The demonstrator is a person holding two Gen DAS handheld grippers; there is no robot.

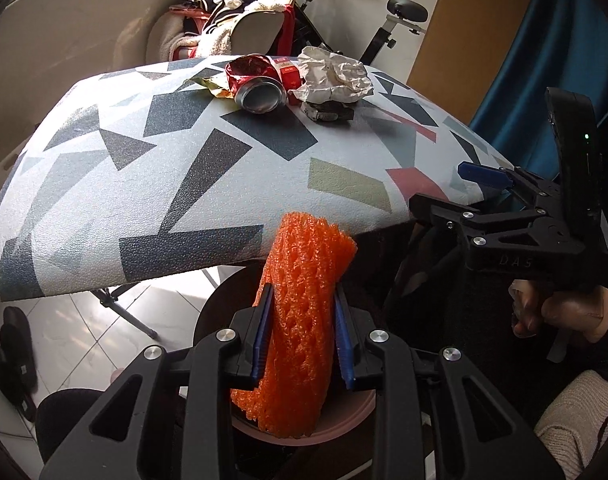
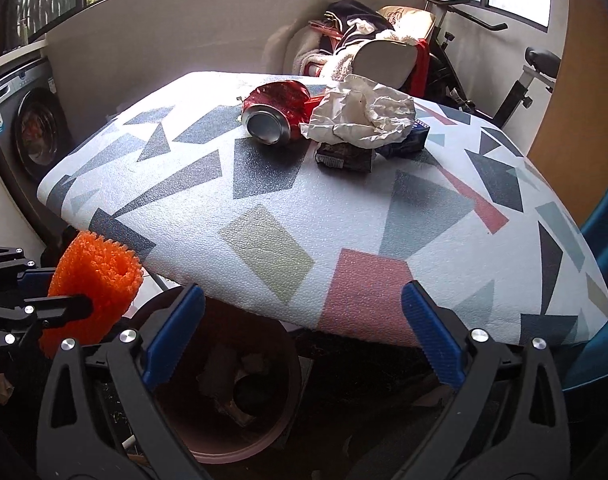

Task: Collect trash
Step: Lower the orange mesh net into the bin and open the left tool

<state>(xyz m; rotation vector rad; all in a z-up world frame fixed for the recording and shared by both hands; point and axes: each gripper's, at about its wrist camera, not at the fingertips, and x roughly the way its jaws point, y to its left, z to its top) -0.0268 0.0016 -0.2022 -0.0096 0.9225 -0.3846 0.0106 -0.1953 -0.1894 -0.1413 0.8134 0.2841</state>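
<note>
Now left claw [image 1: 304, 332] pinches spongy orange mesh roll [image 1: 301, 320].

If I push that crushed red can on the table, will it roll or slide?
The crushed red can lies on its side, so it could roll, though its dented body probably makes it wobble and stop soon. It looks light, and the crumpled paper beside it may block it.
</note>
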